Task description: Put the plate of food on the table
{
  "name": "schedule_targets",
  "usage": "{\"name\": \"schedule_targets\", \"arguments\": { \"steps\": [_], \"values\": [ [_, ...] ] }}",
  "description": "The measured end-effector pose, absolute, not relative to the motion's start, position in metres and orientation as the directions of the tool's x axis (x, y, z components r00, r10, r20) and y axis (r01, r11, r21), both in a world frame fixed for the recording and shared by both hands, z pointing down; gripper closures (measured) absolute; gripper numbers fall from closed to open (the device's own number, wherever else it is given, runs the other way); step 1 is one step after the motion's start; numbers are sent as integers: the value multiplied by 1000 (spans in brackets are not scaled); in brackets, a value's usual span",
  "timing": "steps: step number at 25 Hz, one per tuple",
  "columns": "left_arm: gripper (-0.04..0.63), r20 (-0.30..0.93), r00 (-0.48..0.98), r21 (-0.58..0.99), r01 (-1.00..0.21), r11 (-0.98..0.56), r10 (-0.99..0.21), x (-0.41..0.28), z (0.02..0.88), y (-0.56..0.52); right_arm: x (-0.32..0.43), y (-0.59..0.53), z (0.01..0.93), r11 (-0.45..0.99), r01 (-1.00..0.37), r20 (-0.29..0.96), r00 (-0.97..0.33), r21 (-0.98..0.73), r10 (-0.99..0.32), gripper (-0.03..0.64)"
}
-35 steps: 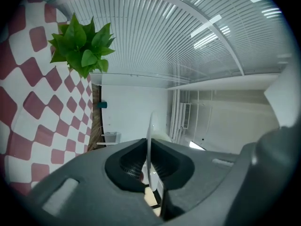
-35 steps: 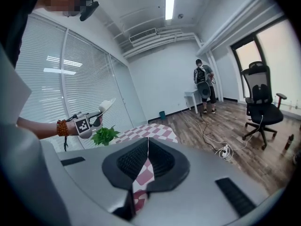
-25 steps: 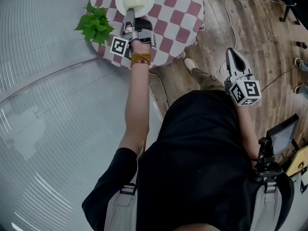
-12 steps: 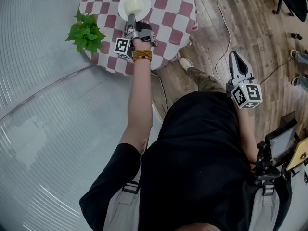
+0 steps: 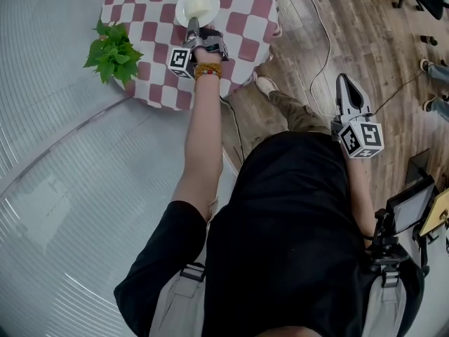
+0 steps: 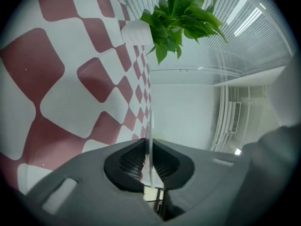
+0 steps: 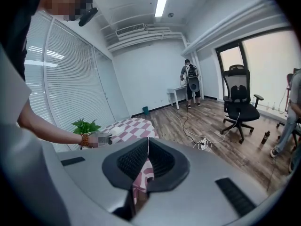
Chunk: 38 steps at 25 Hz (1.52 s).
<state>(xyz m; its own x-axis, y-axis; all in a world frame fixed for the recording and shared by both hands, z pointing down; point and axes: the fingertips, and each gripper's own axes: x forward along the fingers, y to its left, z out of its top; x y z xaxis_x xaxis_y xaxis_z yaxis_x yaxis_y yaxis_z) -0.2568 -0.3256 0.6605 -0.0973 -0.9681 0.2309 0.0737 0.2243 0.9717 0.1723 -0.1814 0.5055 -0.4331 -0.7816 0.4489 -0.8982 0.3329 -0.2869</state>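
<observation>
A white plate (image 5: 181, 5) carrying a pale heap of food (image 5: 199, 7) hangs over the round table with the red-and-white checked cloth (image 5: 242, 20). My left gripper (image 5: 191, 24) is shut on the plate's near rim. In the left gripper view the plate (image 6: 150, 126) shows edge-on as a thin white line pinched between the jaws of the left gripper (image 6: 149, 147), with the checked cloth (image 6: 70, 102) close beside it. Whether the plate touches the cloth I cannot tell. My right gripper (image 5: 343, 81) is shut and empty over the wooden floor, away from the table; the right gripper (image 7: 148, 142) faces the table (image 7: 129, 126).
A green potted plant (image 5: 111, 51) stands on the table's left edge, close to the plate, and the plant (image 6: 181, 13) fills the top of the left gripper view. Cables (image 5: 319, 27) lie on the floor. An office chair (image 7: 240, 105) and a standing person (image 7: 190, 81) are farther back.
The left gripper has sunk toward the tabletop with the plate still in its jaws, reaching further over the table. The right gripper has shifted only slightly and stays shut.
</observation>
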Motion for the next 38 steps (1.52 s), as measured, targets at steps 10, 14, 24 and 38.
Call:
{"name": "schedule_targets", "arguments": {
  "steps": [10,14,24,38],
  "values": [
    [578,320,-67,947,46,318,-945,-247,688,-327,183,-182,509,284,-919,467,-386,-275,-796,606],
    [578,356,-74,934,33,355,-931,-245,697,-323,179,-183,508,292,-916,469,-393,-275,-791,606],
    [575,411,-45,912,42,409,-911,-237,719,-322,175,-184,512,303,-915,486,-399,-266,-778,606],
    [561,522,-4,852,-47,522,-853,-236,722,-317,157,-185,511,339,-894,472,-444,-294,-761,606]
  ]
}}
